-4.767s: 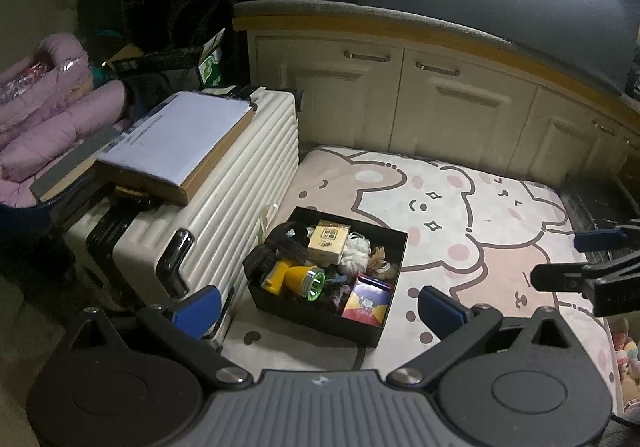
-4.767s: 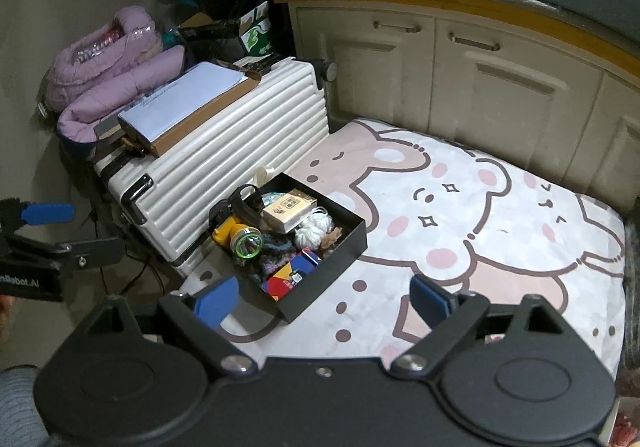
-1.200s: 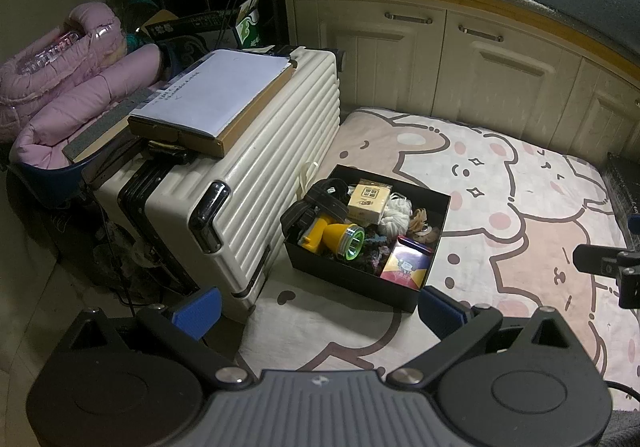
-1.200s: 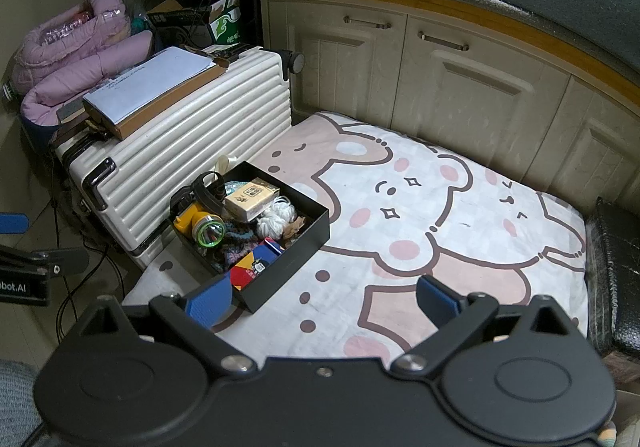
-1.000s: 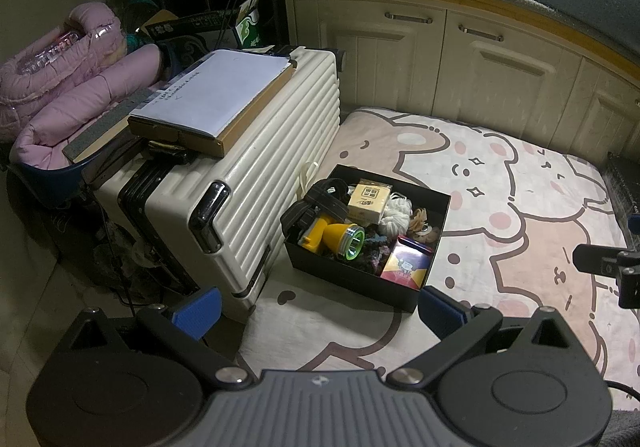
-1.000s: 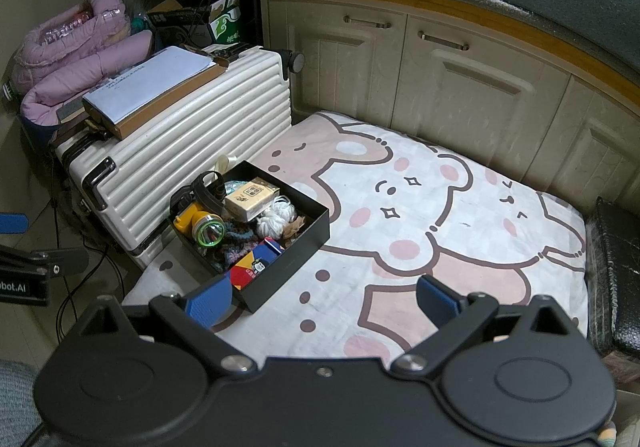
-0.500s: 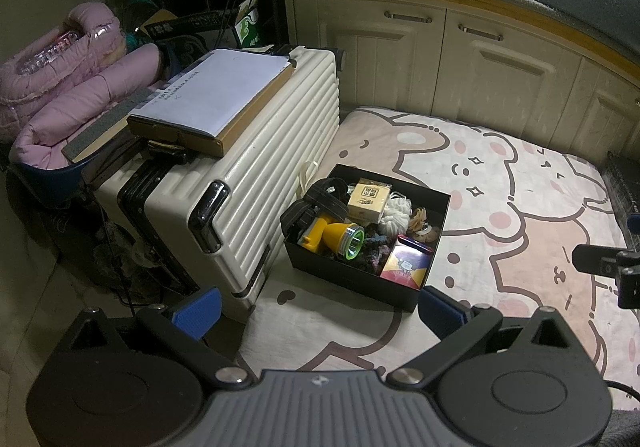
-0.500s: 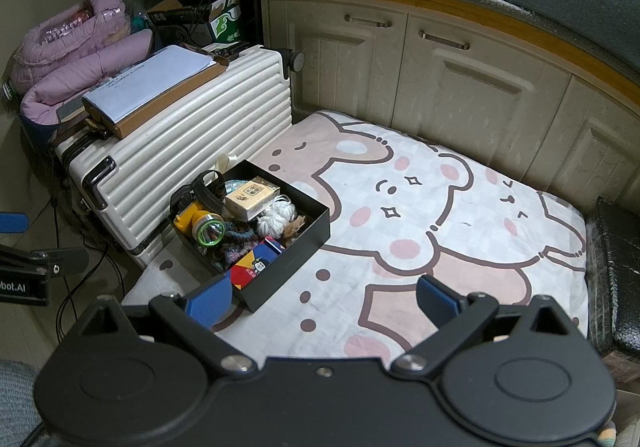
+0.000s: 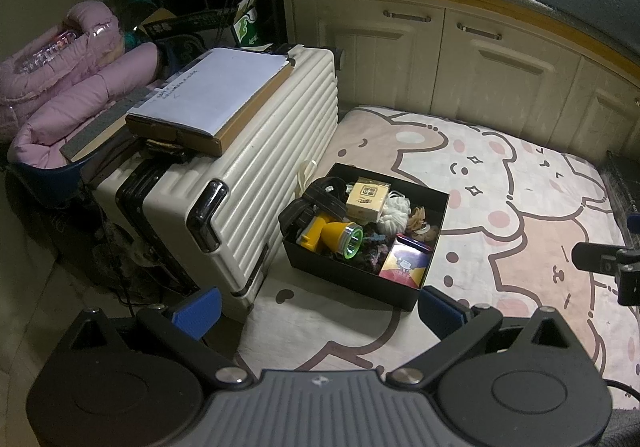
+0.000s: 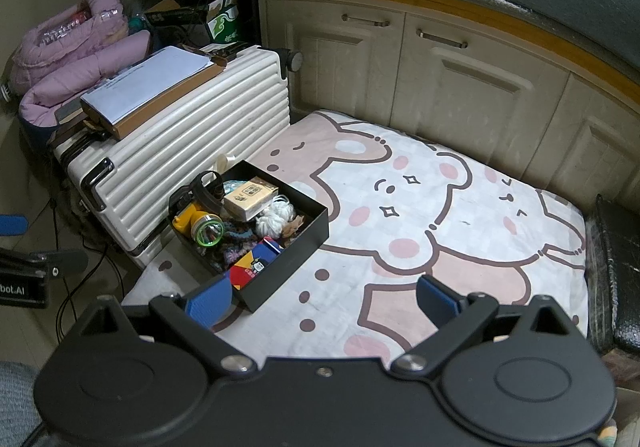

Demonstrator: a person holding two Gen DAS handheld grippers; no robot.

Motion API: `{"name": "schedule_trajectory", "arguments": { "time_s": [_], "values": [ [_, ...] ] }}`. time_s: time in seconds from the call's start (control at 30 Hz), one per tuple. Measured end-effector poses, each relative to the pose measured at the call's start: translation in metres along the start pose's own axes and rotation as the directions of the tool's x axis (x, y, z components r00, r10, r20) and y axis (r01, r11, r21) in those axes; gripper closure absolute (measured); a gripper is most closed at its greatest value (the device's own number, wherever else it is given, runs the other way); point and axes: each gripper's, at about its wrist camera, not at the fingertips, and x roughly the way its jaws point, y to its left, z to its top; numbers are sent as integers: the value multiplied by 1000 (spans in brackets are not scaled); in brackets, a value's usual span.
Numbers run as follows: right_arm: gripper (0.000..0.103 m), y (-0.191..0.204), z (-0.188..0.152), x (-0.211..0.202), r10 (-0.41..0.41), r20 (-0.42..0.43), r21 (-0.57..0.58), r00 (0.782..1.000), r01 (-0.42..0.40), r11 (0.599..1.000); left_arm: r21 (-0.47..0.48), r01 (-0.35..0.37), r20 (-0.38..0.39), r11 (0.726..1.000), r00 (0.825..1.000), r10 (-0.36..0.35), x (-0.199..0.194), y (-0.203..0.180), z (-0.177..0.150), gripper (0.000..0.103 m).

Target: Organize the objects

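A black open box (image 9: 349,271) (image 10: 299,243) sits on the bear-print mat beside a white suitcase. Inside lie a yellow flashlight (image 9: 334,237) (image 10: 199,227), a small tan carton (image 9: 367,198) (image 10: 251,197), a white yarn ball (image 9: 394,216) (image 10: 276,218), a colourful card box (image 9: 406,264) (image 10: 253,265), a black strap and other small things. My left gripper (image 9: 320,309) hovers open in front of the box, holding nothing. My right gripper (image 10: 322,301) is open too, near the box's front right corner, empty.
The white ribbed suitcase (image 9: 256,167) (image 10: 180,151) lies left of the box with a paper-topped cardboard package (image 9: 208,99) on it. A pink padded jacket (image 9: 60,83) is at the far left. Cream cabinets (image 10: 440,79) run behind the mat (image 10: 440,231). A dark bag (image 10: 616,275) lies at the right.
Compared with several seconds ago both grippers have shifted left and back, so the box sits more central. Over the last second nothing visibly moved.
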Motion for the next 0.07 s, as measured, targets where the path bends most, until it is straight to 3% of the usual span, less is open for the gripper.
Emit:
{"name": "schedule_trajectory", "arguments": {
  "time_s": [0.07],
  "values": [
    [3,0,1,0,0,0,-1,1000,0,1000,2,-2,-2,1000,1000,2,0,0,0,0]
  ]
}}
